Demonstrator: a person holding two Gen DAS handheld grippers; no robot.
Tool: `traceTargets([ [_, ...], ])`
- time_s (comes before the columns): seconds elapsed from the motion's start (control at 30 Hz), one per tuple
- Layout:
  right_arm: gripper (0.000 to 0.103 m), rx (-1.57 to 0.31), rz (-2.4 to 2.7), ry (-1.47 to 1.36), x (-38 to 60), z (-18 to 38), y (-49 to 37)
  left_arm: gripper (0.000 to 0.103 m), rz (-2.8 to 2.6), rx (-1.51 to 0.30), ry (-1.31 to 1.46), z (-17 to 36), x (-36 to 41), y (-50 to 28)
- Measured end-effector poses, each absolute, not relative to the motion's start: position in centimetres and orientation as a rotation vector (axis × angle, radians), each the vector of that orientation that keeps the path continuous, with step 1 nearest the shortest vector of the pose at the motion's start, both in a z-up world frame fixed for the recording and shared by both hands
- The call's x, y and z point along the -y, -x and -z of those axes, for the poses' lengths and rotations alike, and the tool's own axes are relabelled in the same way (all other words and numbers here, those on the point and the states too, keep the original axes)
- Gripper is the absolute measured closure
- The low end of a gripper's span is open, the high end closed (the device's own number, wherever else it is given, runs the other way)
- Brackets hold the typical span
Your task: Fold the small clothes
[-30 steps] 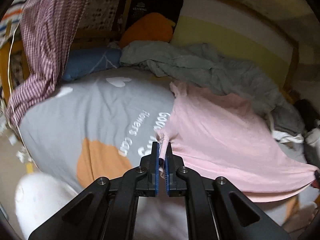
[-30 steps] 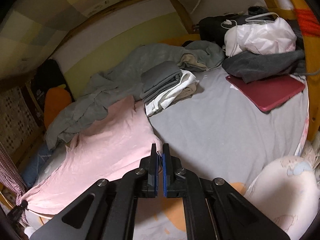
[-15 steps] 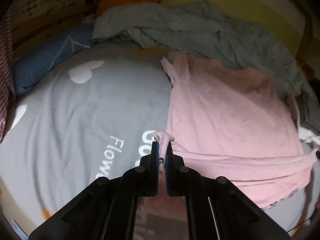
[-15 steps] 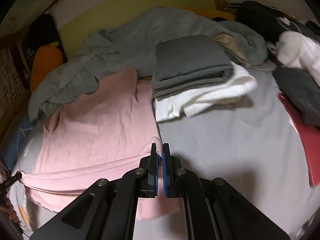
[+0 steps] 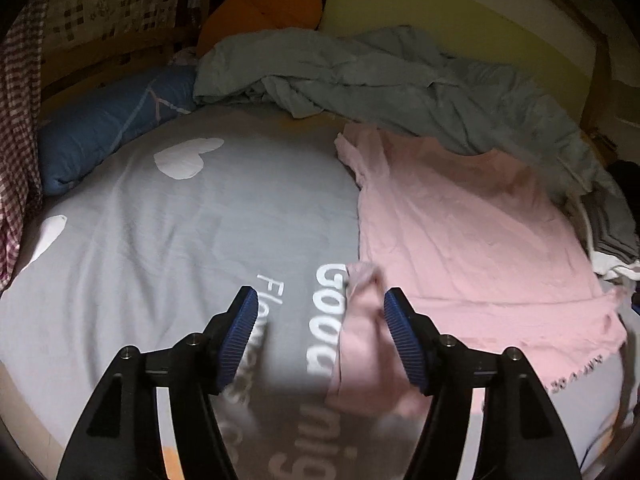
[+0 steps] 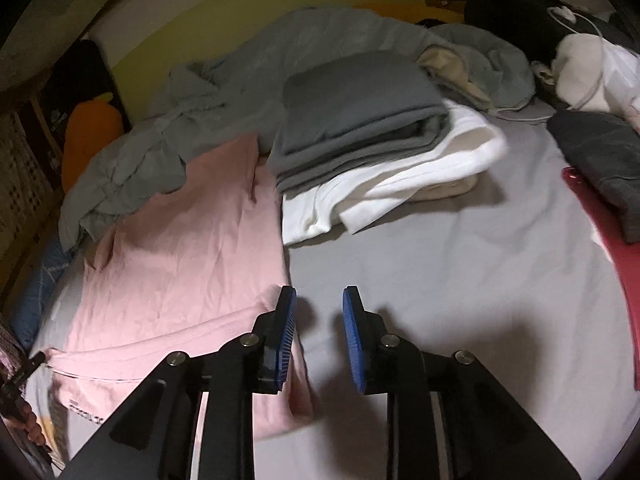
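Observation:
A pink T-shirt lies on the grey bedsheet, its lower part folded up over the body. My left gripper is open; the shirt's loose corner hangs between its fingers, free of the pads. In the right wrist view the same shirt lies left of my right gripper, which is open and empty, its left finger just over the shirt's folded right edge.
A folded grey and white clothes stack sits right of the shirt. A crumpled grey blanket lies behind it. A blue pillow, an orange cushion, a red flat case and dark clothes ring the bed.
Both grippers carried the shirt's bottom hem up over its body, lowered it onto the bed and opened, letting the corners go.

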State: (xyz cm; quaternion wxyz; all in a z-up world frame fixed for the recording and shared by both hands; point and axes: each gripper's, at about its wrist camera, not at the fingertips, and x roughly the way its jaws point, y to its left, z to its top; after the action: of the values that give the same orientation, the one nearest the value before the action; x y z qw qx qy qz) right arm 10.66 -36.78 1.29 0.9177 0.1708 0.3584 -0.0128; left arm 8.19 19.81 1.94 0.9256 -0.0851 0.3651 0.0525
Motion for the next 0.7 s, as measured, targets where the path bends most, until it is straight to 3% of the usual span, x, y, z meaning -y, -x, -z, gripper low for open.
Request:
traceTargets([
  [0.3, 0.077, -0.836, -0.171, -0.329, 34.8, -0.1, -8.6, 0.037, -0.063, -0.924, 0.118, 2.0, -18.2, -6.3],
  [0.37, 0.068, -0.856, -0.140, -0.289, 33.8, 0.5, -8.9, 0.039, -0.069, -0.949, 0.114, 3.1, -17.9, -7.0],
  [0.4, 0.068, -0.876, -0.133, -0.278, 33.4, 1.0, -9.2, 0.049, -0.086, -0.947, 0.097, 3.2, -17.7, -7.1],
  [0.43, 0.068, -0.891, -0.128, -0.274, 33.2, 1.5, -9.4, 0.076, -0.087, -0.931, 0.085, 3.0, -17.6, -6.9],
  [0.47, 0.083, -0.895, -0.111, -0.267, 33.1, 1.7, -9.3, 0.091, -0.064, -0.919, 0.091, 2.7, -17.4, -6.7],
  [0.5, 0.099, -0.885, -0.101, -0.261, 33.2, 1.8, -9.1, 0.096, -0.065, -0.911, 0.107, 2.4, -17.5, -6.3],
  [0.7, 0.101, -0.793, -0.074, -0.299, 34.4, 0.0, -5.2, 0.101, -0.090, -0.880, 0.126, 1.3, -19.0, -2.1],
])
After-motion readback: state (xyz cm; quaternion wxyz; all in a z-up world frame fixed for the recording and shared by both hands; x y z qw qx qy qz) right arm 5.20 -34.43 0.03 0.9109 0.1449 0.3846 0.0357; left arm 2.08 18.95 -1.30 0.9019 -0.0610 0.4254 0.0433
